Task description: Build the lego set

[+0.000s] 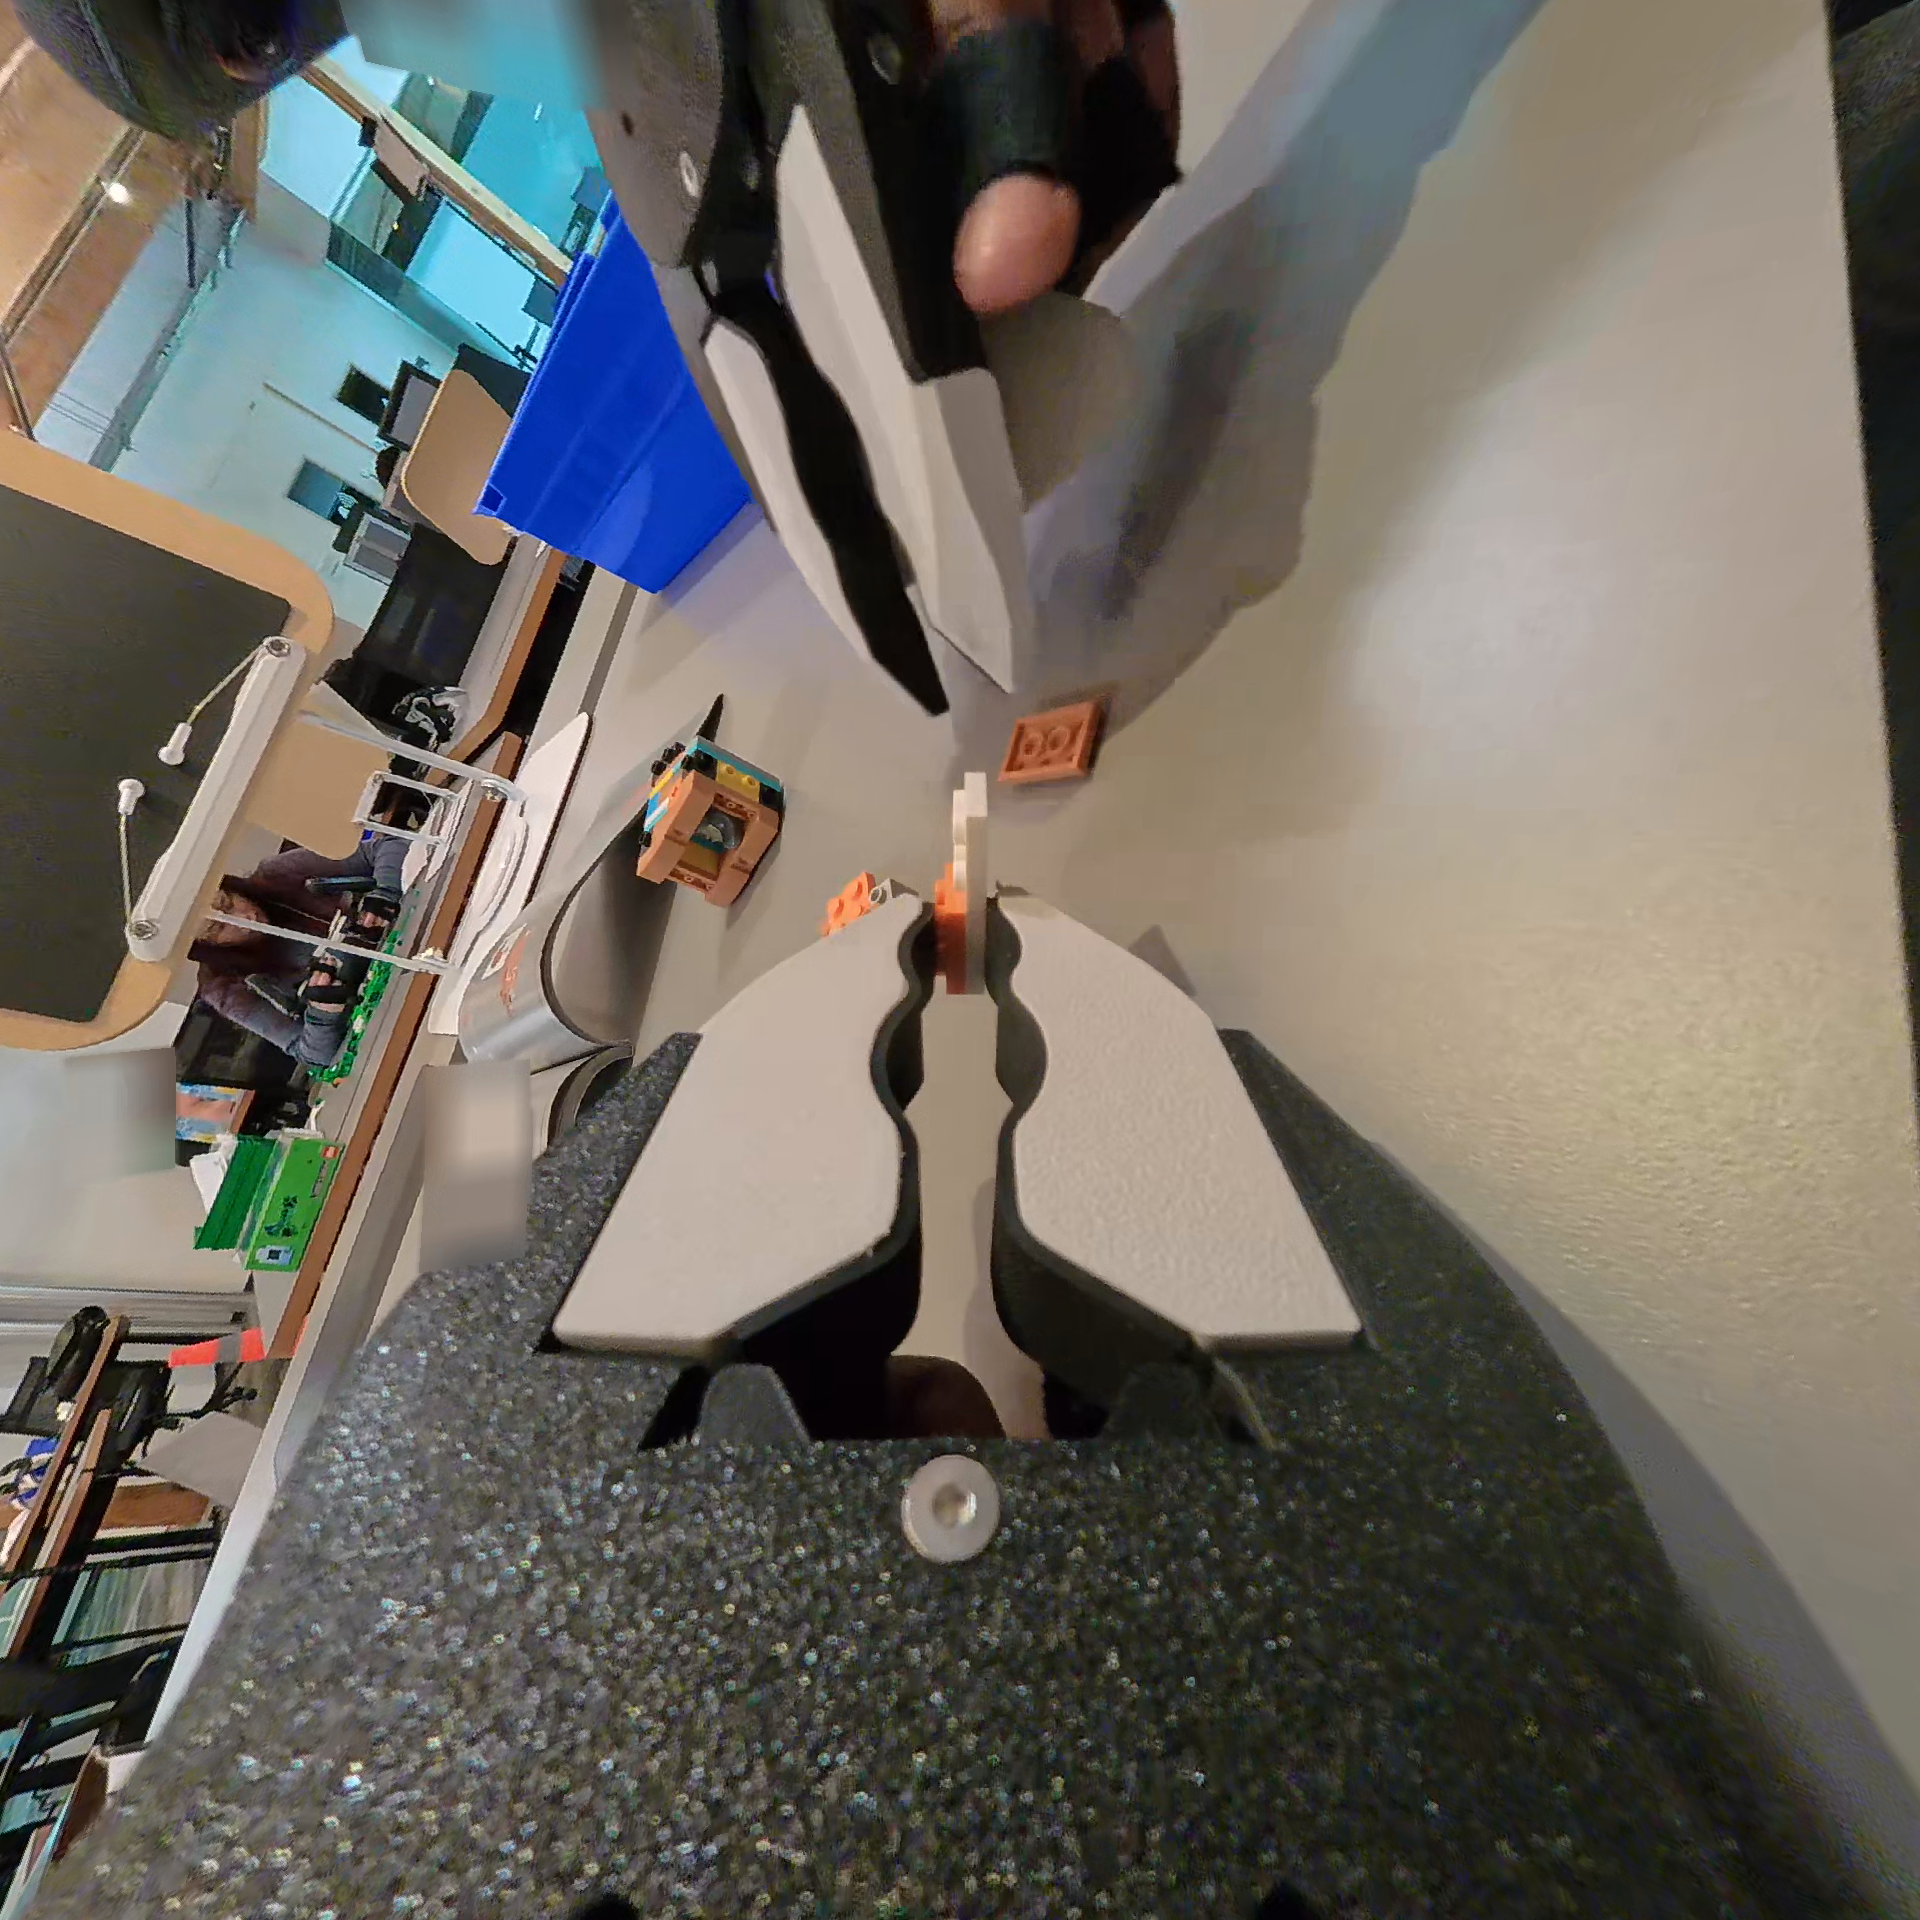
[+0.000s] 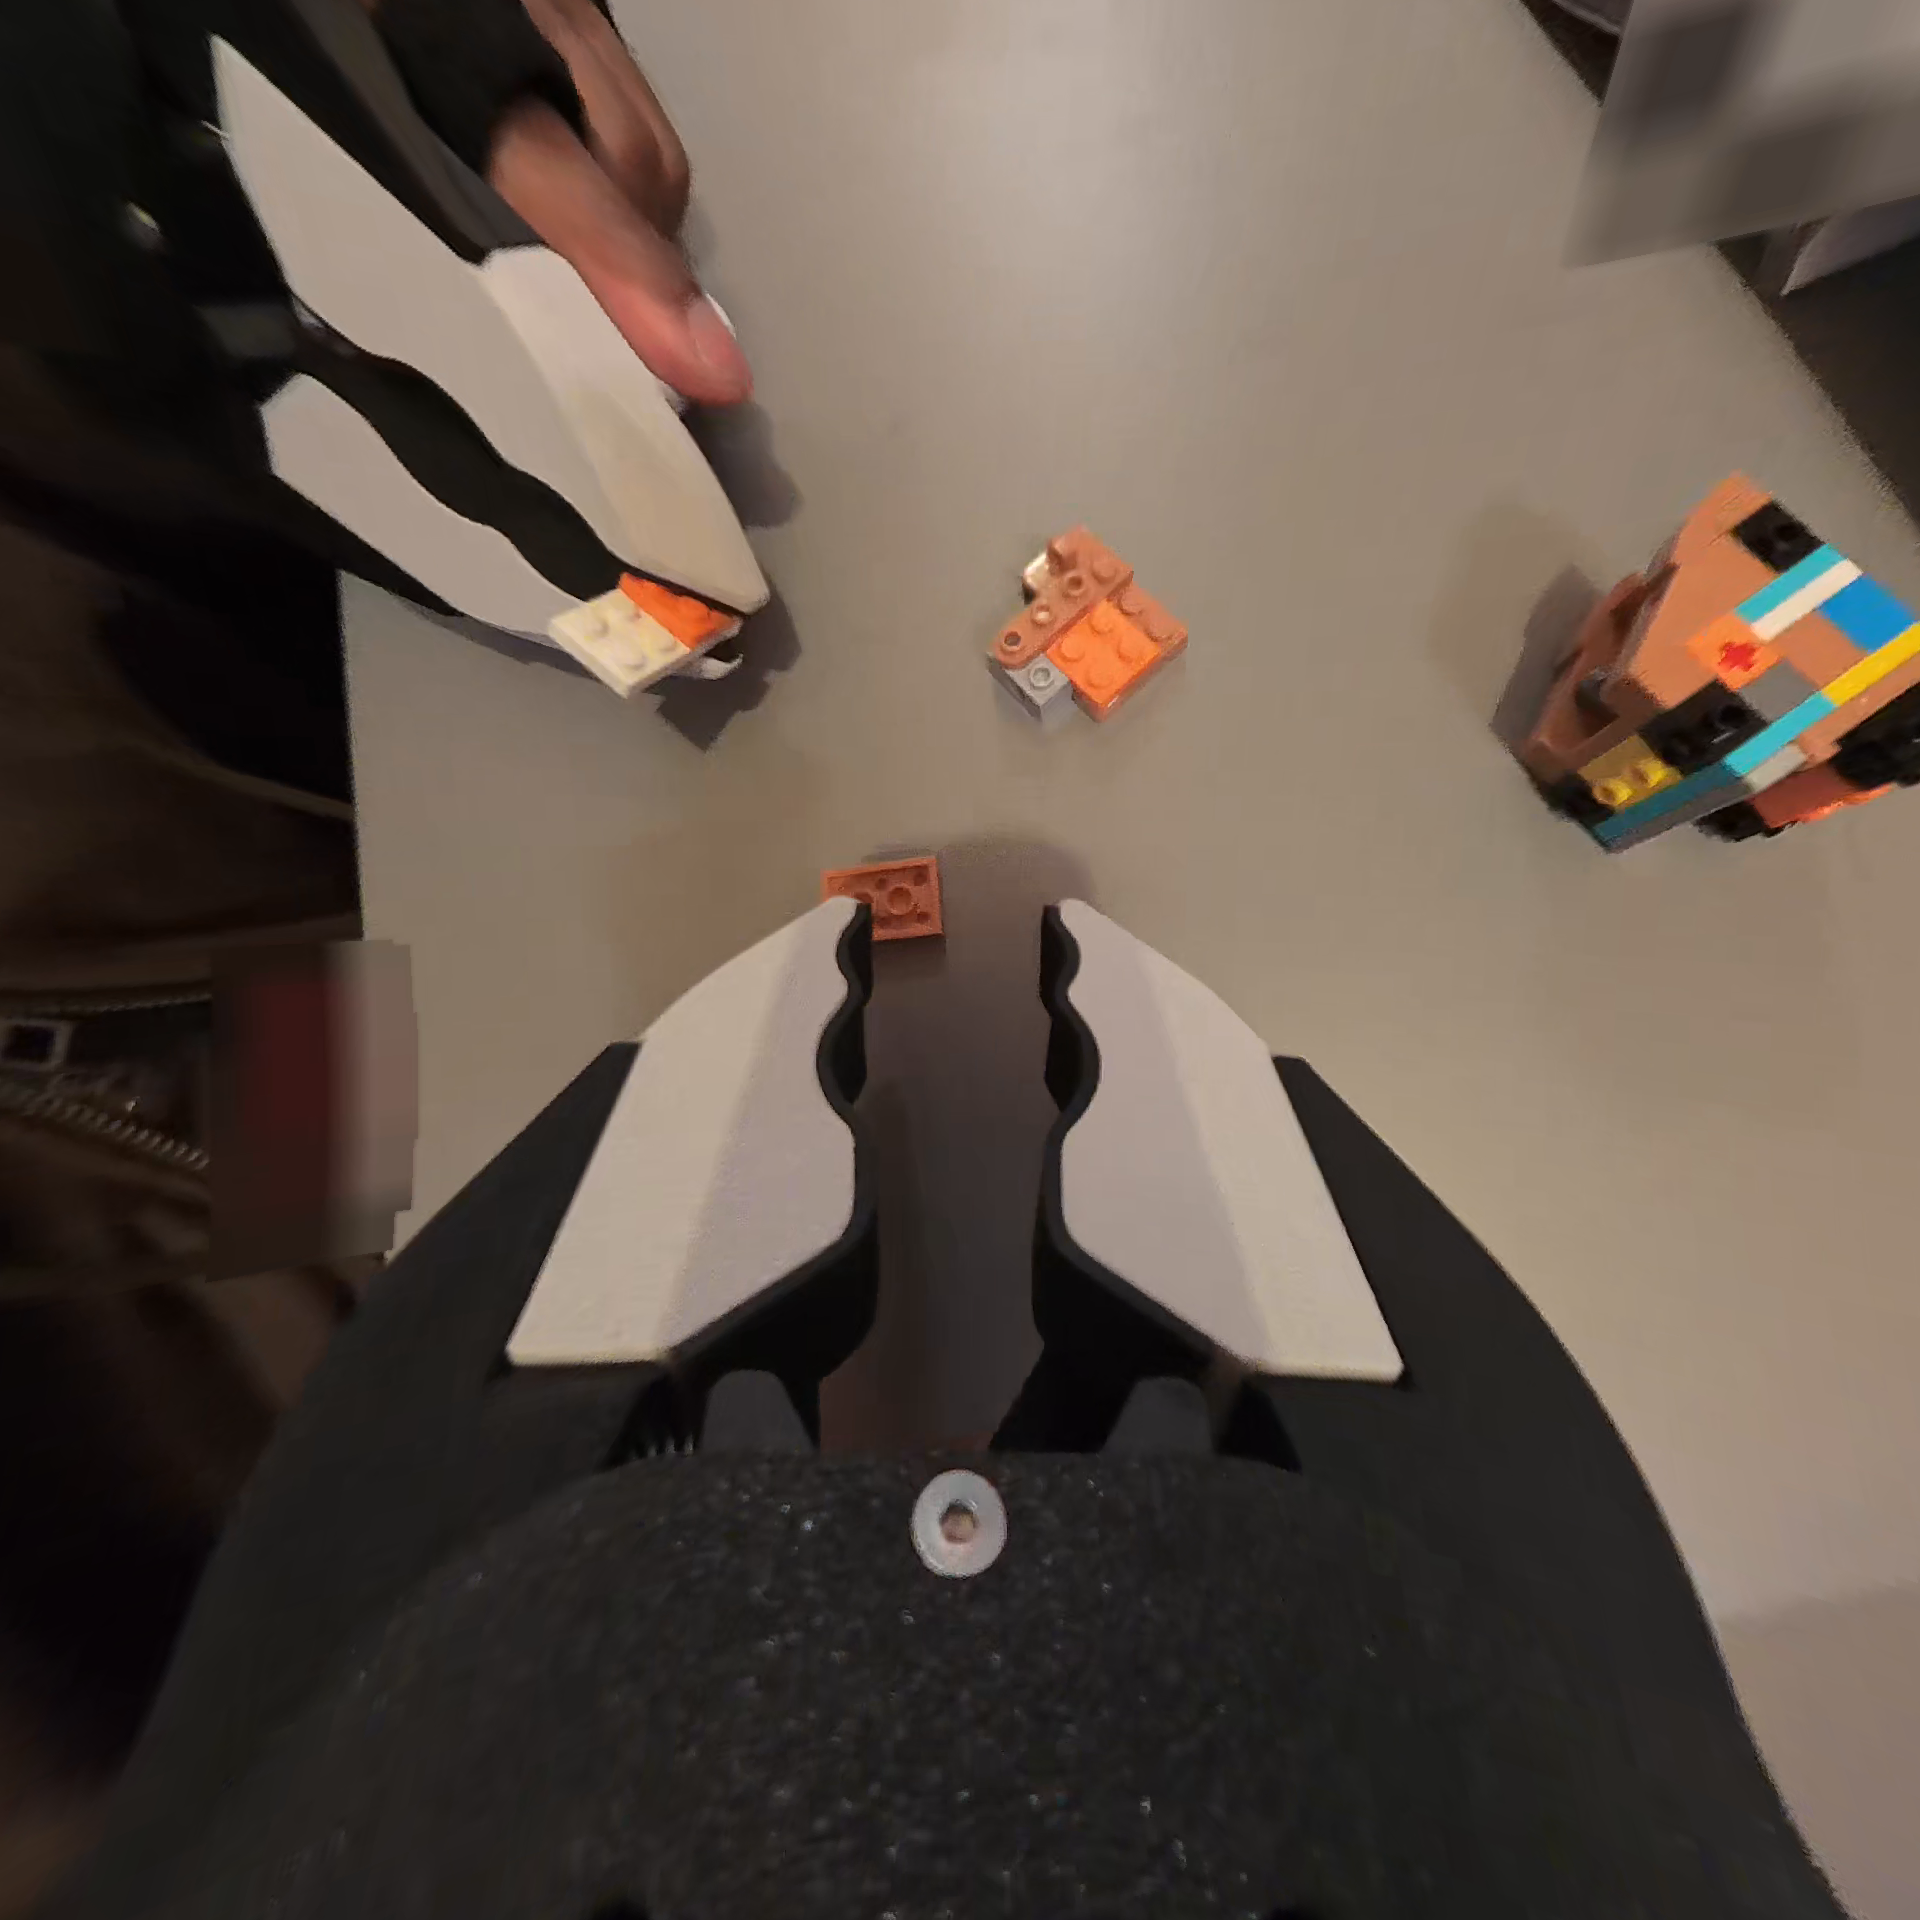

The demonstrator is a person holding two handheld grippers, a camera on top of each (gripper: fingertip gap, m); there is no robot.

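Grey table [image 2: 1299, 260], left tool [image 1: 961, 914] clamped on white-and-orange plates [image 1: 966, 883], right tool [image 2: 951, 914] apart over brown plate [image 2: 888, 894]

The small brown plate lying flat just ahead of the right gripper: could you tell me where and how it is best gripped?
Probably by its two opposite short edges, from straight above. The brown plate lies flat on the table, underside up, too thin for a side approach. The right gripper is open, with the plate beside its left fingertip, so it should shift left first.
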